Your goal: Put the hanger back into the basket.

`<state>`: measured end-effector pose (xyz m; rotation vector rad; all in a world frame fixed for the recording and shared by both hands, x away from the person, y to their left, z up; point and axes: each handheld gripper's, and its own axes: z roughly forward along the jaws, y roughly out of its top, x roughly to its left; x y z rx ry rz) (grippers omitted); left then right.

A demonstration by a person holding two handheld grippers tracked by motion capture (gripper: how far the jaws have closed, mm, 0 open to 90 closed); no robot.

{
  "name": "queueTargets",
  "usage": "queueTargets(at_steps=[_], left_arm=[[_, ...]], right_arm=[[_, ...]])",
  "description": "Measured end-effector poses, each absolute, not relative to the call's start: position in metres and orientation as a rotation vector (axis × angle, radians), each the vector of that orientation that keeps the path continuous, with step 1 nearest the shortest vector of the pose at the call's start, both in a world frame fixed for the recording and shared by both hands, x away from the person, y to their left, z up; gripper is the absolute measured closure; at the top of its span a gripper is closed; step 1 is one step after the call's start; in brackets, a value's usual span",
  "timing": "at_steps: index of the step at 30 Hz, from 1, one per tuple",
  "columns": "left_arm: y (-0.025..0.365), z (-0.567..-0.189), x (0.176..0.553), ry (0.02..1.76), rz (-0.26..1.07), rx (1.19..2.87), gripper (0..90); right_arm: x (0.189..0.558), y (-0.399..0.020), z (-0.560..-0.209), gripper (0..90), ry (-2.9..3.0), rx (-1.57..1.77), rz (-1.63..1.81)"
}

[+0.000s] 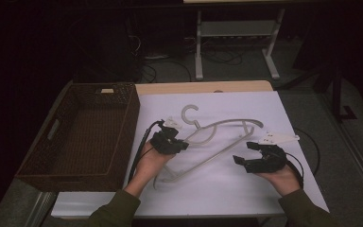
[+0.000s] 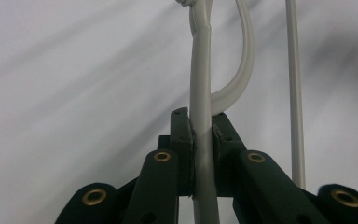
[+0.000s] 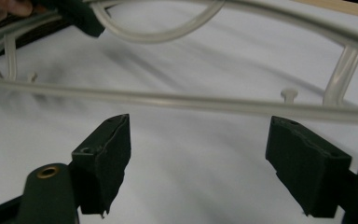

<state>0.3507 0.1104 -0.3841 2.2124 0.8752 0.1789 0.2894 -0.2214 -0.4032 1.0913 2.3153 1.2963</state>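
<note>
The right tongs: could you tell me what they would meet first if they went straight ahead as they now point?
Probably the hanger's straight bottom bar, which crosses just beyond the open right tongs; depth is hard to judge.

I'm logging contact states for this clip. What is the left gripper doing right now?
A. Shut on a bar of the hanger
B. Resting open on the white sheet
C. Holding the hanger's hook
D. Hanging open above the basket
A: in the left gripper view the left gripper has its jaws pressed against both sides of a pale bar of the hanger, while the right gripper stands open just short of the lower bar.
</note>
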Motion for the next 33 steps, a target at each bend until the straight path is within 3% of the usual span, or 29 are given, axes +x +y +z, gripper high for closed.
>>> queueTargets(at_steps=[7, 28, 33], left_arm=[[0.127, -0.35, 0.357, 0.89, 0.218, 2.175, 82.1], [0.173, -0.294, 0.364, 0.92, 0.294, 2.168, 82.0], [0.197, -0.278, 0.365, 0.943, 0.322, 2.15, 82.0]], right_arm=[[0.272, -0.226, -0.403, 14.7, 2.272, 1.084, 1.32], [0.265, -0.241, -0.412, 12.3, 2.207, 1.117, 1.322], [0.264, -0.24, -0.411, 4.1, 2.184, 1.119, 1.324]])
